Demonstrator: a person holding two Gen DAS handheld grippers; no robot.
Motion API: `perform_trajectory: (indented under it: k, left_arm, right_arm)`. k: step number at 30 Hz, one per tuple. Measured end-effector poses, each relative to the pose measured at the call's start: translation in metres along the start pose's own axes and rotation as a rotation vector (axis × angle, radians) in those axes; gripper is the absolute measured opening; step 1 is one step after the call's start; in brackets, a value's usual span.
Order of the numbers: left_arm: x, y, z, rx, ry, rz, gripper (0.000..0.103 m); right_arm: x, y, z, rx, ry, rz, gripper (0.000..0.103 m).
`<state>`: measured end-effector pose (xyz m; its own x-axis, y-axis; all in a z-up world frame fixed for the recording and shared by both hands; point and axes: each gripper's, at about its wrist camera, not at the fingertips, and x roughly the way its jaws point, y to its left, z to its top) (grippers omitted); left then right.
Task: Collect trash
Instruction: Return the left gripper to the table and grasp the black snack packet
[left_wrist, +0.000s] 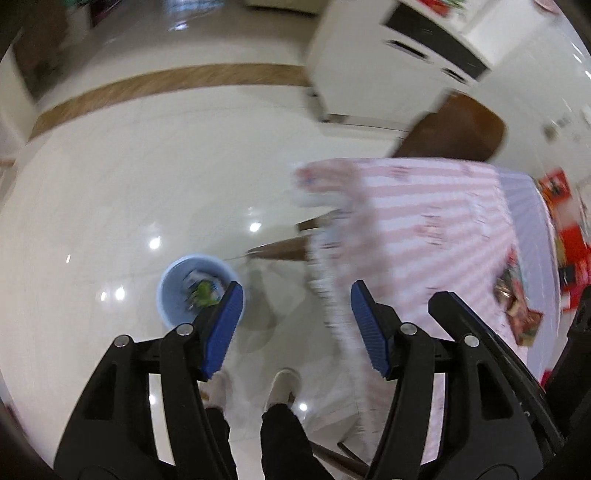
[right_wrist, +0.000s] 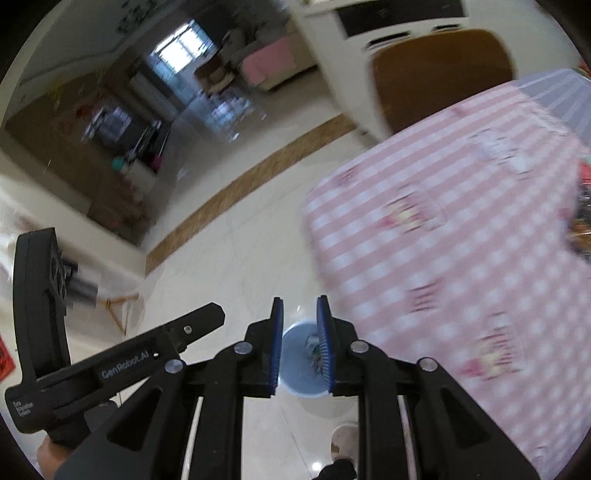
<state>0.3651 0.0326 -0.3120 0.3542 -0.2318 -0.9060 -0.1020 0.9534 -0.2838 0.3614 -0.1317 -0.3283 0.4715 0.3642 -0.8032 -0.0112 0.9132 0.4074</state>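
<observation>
Left hand-held gripper (left_wrist: 297, 308): blue pads spread wide, nothing between them, pointing down at the pale glossy floor (left_wrist: 129, 177). Light blue bin (left_wrist: 173, 295) on the floor below, just beside the left pad in the left wrist view, partly hidden by it. Trash (left_wrist: 203, 290) lying inside the bin: something green plus pale scraps, too blurred to name. Two feet in light slippers (left_wrist: 282, 384) and dark trouser legs at the bottom edge, close to the bin.

Right hand-held gripper (right_wrist: 300, 341): pads drawn near together with a narrow gap showing, nothing pinched. Same bin (right_wrist: 299, 384) visible through that gap, scraps inside. Left hand-held gripper's black body at lower left of the right wrist view.

Surface (right_wrist: 461, 240) to the right, covered in a pink-and-white checked cloth hanging over the edge; bin stands on the floor near its corner. Crumpled colourful wrappers (left_wrist: 517, 295) on the cloth at the far right. Brown chair (right_wrist: 439, 74) behind the surface, white cabinet (left_wrist: 369, 74) beyond it. Whole scene motion-blurred.
</observation>
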Motion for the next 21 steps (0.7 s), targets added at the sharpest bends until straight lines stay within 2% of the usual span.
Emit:
perform_trajectory:
  k: [3, 5, 9, 16, 21]
  left_arm:
    - [0.008, -0.052, 0.001, 0.090, 0.009, -0.056, 0.060]
    - [0.016, -0.086, -0.001, 0.139, 0.020, -0.084, 0.061]
    - [0.041, -0.167, -0.014, 0.282, 0.063, -0.137, 0.071]
    - [0.088, -0.280, -0.034, 0.502, 0.104, -0.146, 0.071]
    - [0.111, -0.324, -0.044, 0.606, 0.098, -0.125, 0.071]
  right_arm:
    - [-0.035, -0.041, 0.009, 0.052, -0.074, -0.055, 0.019]
    - [-0.058, -0.073, 0.013, 0.096, -0.120, -0.098, 0.023]
    - [-0.096, -0.135, 0.016, 0.183, -0.191, -0.189, 0.029]
    - [-0.134, -0.234, 0.009, 0.330, -0.239, -0.285, 0.032]
    - [-0.146, -0.275, 0.006, 0.370, -0.256, -0.294, 0.032]
